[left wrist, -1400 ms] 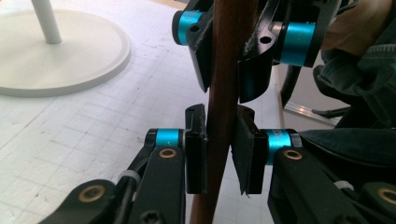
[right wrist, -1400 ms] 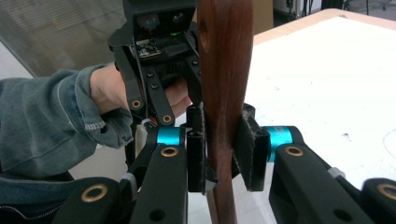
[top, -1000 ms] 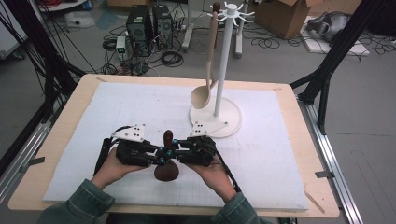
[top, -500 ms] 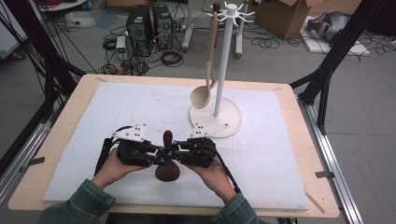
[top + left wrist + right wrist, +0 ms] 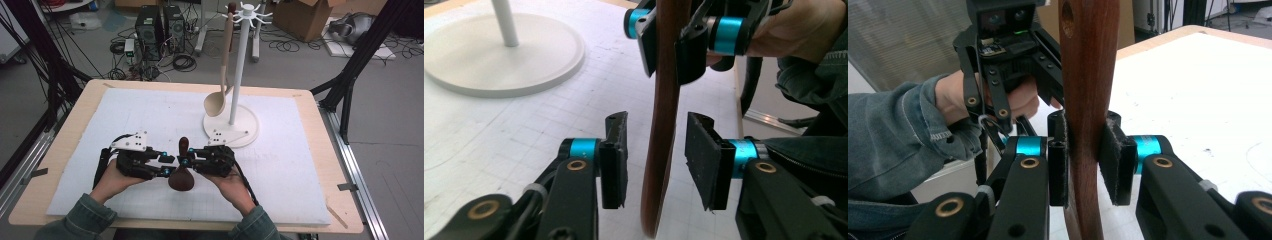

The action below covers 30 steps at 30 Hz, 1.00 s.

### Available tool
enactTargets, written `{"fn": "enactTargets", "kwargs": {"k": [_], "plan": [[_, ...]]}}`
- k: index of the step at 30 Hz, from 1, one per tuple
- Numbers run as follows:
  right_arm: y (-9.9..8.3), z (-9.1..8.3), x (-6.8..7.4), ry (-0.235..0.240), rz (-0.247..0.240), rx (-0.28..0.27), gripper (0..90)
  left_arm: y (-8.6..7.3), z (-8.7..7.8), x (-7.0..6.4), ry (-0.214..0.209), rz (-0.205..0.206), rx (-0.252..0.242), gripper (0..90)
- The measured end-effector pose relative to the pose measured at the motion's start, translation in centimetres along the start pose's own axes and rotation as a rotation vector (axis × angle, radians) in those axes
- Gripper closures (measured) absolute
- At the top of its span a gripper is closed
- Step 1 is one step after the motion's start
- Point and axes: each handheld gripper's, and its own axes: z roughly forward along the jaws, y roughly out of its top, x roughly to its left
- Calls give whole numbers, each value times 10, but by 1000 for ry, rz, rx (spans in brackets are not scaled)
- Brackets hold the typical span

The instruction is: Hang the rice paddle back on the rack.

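A dark brown wooden spoon (image 5: pixel 181 177) is held upright over the white mat, bowl down, near the table's front. My right gripper (image 5: pixel 188 159) is shut on its handle; in the right gripper view both pads press the dark spoon (image 5: pixel 1088 75) at my right gripper (image 5: pixel 1087 165). My left gripper (image 5: pixel 165 165) stands open. In the left gripper view its jaws straddle the dark spoon's handle (image 5: pixel 665 125) with a gap on each side at my left gripper (image 5: pixel 656 160). The right gripper (image 5: pixel 668 42) clamps the handle higher up.
A white hook rack (image 5: pixel 240 65) stands on a round base (image 5: pixel 248 132) at mid-table, and a light wooden spoon (image 5: pixel 223 70) hangs from it. A white mat (image 5: pixel 150 115) covers the wooden table. Computers, cables and boxes sit on the floor beyond.
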Motion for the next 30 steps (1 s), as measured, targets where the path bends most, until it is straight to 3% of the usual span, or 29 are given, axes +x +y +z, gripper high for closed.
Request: {"fn": "enactTargets", "kwargs": {"k": [20,25,30], "plan": [[18,-39,-24,-45,12,-12,763,-14,-29,9,159,-3,9,395],[24,-51,-32,-64,16,-16,762,-23,-37,13,212,-16,13,361],[32,-63,-39,-70,18,-27,763,-31,-43,19,240,-40,11,338]]}}
